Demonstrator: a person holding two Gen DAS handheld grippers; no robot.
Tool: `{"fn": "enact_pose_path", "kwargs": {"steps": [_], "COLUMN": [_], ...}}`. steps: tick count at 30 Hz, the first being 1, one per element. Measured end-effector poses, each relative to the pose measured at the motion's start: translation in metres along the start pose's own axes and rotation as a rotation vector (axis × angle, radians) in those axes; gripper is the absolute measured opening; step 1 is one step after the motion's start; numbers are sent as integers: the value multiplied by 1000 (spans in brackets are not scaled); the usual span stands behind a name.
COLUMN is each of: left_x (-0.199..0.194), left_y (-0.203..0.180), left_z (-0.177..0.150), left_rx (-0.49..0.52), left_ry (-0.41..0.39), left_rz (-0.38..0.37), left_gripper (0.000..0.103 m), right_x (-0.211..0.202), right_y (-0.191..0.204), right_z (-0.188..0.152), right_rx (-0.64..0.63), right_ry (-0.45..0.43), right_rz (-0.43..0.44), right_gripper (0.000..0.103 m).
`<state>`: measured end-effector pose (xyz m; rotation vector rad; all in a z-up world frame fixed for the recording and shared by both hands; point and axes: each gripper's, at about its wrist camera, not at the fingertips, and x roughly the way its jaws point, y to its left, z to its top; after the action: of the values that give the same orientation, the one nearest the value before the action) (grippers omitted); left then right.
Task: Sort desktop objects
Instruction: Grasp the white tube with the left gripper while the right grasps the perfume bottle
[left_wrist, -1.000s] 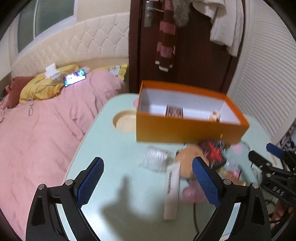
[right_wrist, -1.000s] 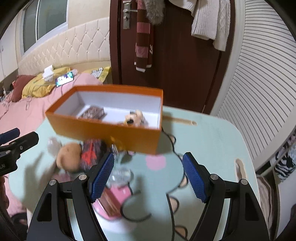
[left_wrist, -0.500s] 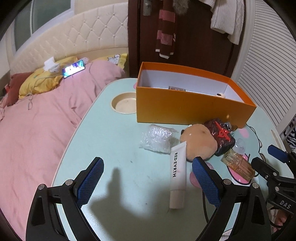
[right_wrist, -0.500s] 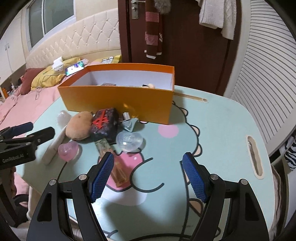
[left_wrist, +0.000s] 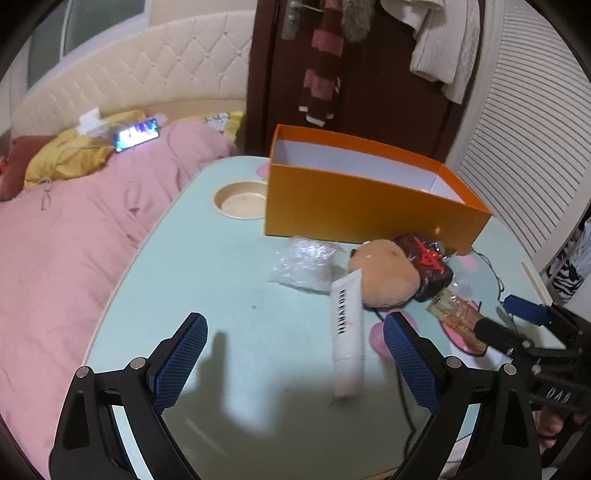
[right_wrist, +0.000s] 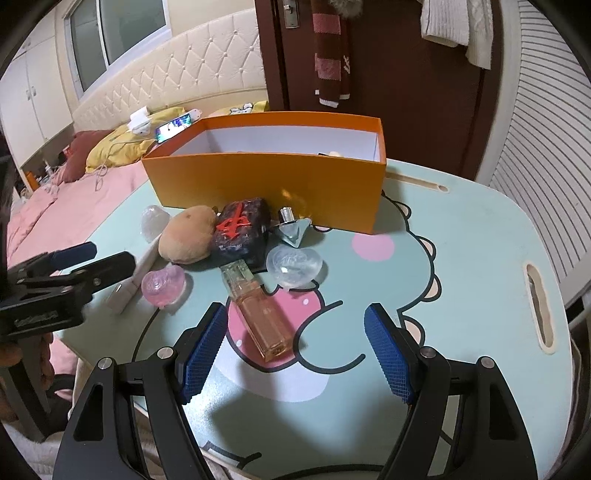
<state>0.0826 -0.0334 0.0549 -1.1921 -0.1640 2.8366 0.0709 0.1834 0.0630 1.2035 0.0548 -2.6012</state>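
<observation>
Above table (right_wrist: 461, 240), both tools (left_wrist: 293, 360) (right_wrist: 295, 350) wide, seemingly empty

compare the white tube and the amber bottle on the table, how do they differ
The white tube is opaque with dark lettering down its length; the amber bottle is see-through, with orange-tinted contents and a clear cap end. The white tube's far end leans on the brown plush toy, while the amber bottle lies flat on the pink part of the table's cartoon print. Both are long, slim, lying on their sides, with neither in a gripper.
</observation>
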Motion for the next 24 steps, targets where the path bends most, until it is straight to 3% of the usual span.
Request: {"fn": "enact_pose_path", "kwargs": {"steps": [6,8,10,15,17,19,24], "left_x": [5,8,14,16,15,14,14], "left_y": [-4,-6,-8,-10,-7,-6,-5], "left_z": [-2,-1,0,1,1,1,0], "left_rx": [35,50,67,103,101,121,157], "left_ry": [5,6,25,35,28,21,14], "left_rz": [-5,-6,-6,0,-1,23,37], "left_gripper": [95,90,72,62,53,27,22], "right_x": [2,2,2,4,5,7,13], "right_y": [-2,-3,-4,-7,-8,-8,0], "right_z": [-1,-2,-2,-2,-2,-2,0], "right_rx": [14,17,19,28,30,27,-16], "right_ry": [9,8,6,11,15,24,34], "right_rz": [13,17,17,16,21,22,21], "right_gripper": [77,77,77,77,77,77,77]}}
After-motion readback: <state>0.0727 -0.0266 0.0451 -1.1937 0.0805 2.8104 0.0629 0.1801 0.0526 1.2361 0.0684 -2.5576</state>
